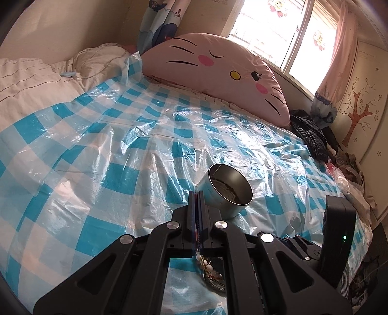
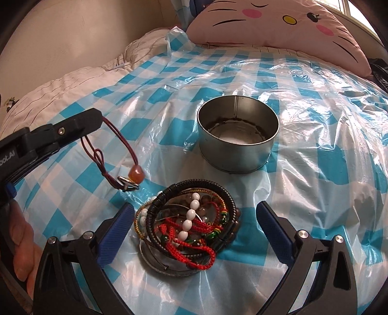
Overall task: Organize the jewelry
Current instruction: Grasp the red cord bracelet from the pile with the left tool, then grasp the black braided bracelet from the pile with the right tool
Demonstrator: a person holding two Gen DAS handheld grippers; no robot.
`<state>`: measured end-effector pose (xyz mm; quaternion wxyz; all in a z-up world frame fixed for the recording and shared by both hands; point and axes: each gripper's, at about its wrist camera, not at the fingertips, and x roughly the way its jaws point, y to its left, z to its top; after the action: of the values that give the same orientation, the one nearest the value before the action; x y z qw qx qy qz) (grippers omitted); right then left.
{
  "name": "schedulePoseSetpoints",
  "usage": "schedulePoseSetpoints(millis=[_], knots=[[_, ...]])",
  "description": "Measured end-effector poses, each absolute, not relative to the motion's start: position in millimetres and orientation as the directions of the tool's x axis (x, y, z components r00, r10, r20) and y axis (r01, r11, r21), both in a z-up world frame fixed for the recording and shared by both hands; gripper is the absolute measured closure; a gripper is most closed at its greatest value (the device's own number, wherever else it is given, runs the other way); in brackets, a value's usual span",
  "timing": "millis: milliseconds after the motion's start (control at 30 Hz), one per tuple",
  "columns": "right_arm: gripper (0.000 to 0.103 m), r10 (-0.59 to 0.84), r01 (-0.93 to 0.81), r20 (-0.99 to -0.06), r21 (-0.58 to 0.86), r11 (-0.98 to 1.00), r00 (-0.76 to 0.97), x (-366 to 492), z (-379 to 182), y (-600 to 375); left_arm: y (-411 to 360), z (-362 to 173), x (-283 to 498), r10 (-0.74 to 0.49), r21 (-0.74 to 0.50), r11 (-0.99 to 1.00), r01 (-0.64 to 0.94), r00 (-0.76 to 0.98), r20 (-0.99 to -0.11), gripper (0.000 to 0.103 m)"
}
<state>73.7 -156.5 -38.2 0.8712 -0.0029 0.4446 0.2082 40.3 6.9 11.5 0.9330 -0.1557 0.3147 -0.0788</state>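
A round metal tin (image 2: pixel 238 134) stands open on the blue-checked plastic sheet (image 2: pixel 315 145); it also shows in the left wrist view (image 1: pixel 226 191). A pile of bracelets (image 2: pixel 189 223) lies on a flat tin lid in front of the tin, with black bands, red cords and white beads. My left gripper (image 2: pixel 98 121) is shut on a dark red cord bracelet (image 2: pixel 116 155) with an orange bead, hanging left of the pile above the sheet. My right gripper (image 2: pixel 194 223) is open, its blue pads (image 2: pixel 116 232) on either side of the pile.
A pink cat-face pillow (image 2: pixel 278 21) lies at the head of the bed. A cream quilt (image 1: pixel 36 80) is bunched at the left. Black bags and clothes (image 1: pixel 312 138) are heaped at the bed's right edge, by the window.
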Motion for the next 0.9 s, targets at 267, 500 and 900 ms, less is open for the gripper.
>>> schedulePoseSetpoints(millis=[267, 500, 900], knots=[[0.028, 0.407, -0.400, -0.782, 0.222, 0.889, 0.472, 78, -47, -154, 5, 10, 41, -0.250, -0.339, 0.939, 0.054, 0.784, -0.568, 0.101], [0.030, 0.440, -0.392, -0.710, 0.246, 0.887, 0.550, 66, -28, -168, 5, 10, 41, -0.252, -0.336, 0.940, 0.059, 0.782, -0.569, 0.101], [0.030, 0.409, -0.316, -0.606, 0.260, 0.912, 0.682, 62, -3, -205, -11, 23, 54, -0.316, -0.351, 0.928, 0.127, 0.767, -0.558, 0.101]])
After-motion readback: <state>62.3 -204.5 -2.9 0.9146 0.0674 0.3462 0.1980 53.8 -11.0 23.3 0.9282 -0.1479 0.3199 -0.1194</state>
